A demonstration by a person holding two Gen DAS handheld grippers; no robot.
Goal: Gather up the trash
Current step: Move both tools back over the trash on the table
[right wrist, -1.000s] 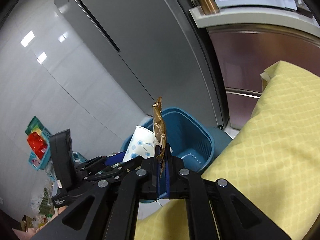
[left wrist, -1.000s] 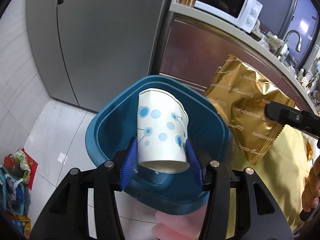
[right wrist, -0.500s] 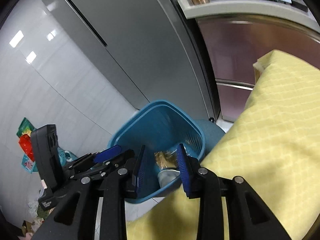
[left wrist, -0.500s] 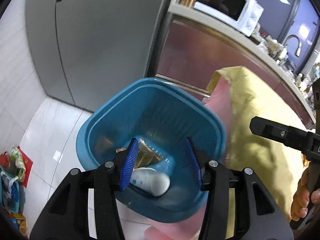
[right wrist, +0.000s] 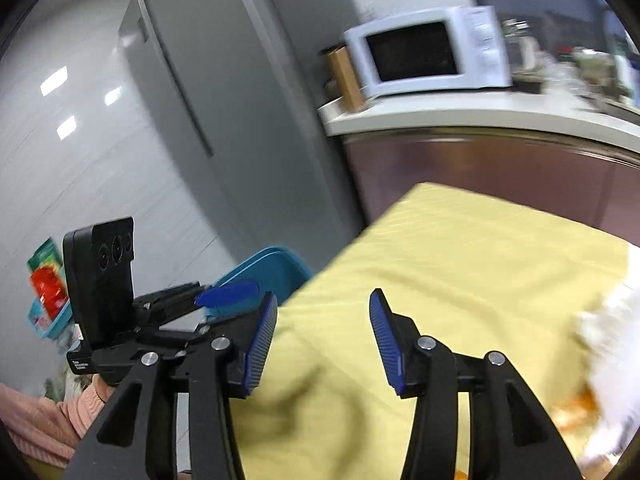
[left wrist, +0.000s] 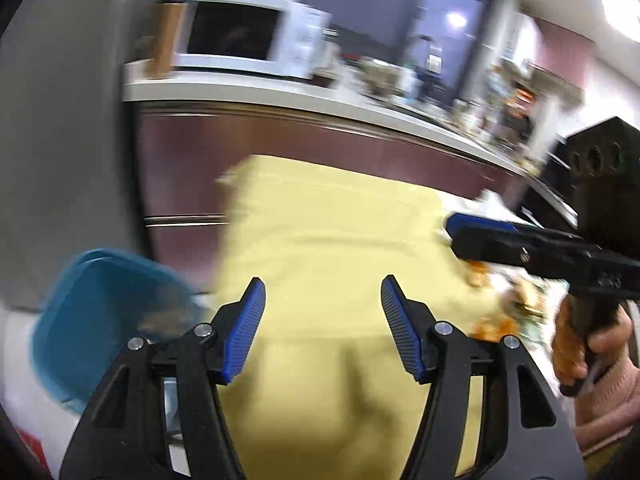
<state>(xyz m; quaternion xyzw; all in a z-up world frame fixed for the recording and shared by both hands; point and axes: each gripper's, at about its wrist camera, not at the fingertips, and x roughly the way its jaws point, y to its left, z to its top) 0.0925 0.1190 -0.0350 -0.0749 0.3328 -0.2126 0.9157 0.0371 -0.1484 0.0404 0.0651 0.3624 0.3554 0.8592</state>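
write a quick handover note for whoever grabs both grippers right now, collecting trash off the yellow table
Left hand-held gripper: open, nothing between the pads; its jaws have just been opening.
Right hand-held gripper: open and empty as well; jaws have just been opening.
Both point over the yellow tablecloth, away from the blue bin, which stands on the floor off the table's left corner.
Done: the paper cup and the gold wrapper went into the bin a moment ago.
Left: blurred white and orange scraps lie at the right side of the table. Probably pick those next and carry them to the bin.
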